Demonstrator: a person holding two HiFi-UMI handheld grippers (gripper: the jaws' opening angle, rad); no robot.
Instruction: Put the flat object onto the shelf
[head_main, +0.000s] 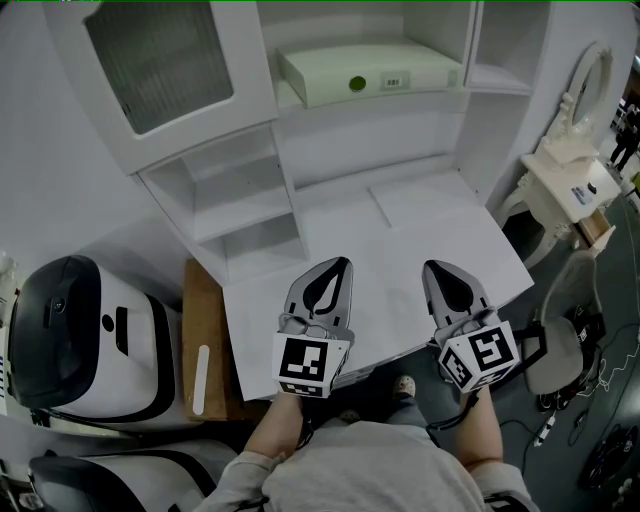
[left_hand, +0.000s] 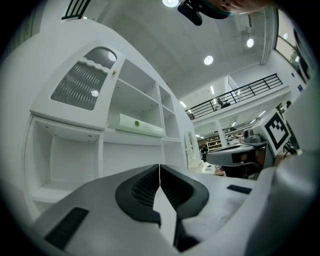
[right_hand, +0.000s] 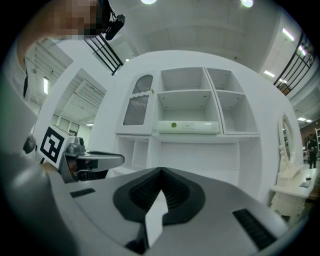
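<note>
The flat object, a white box with a green round button (head_main: 370, 72), lies on the middle shelf (head_main: 440, 92) of the white desk hutch; it also shows as the flat box (left_hand: 141, 125) and the same box (right_hand: 189, 126) in the two gripper views. My left gripper (head_main: 342, 264) hovers over the desk top (head_main: 400, 240) near its front edge, jaws together and holding nothing (left_hand: 159, 166). Beside it, my right gripper (head_main: 432, 267) is likewise shut and empty (right_hand: 161, 170). Both point toward the hutch, well short of the shelf.
A cabinet door with ribbed glass (head_main: 160, 60) stands at the hutch's left, above open cubbies (head_main: 240, 210). A white dressing table with oval mirror (head_main: 580, 150) and a chair (head_main: 560, 345) stand to the right. A white-and-black machine (head_main: 80, 340) and a wooden board (head_main: 205, 330) sit left.
</note>
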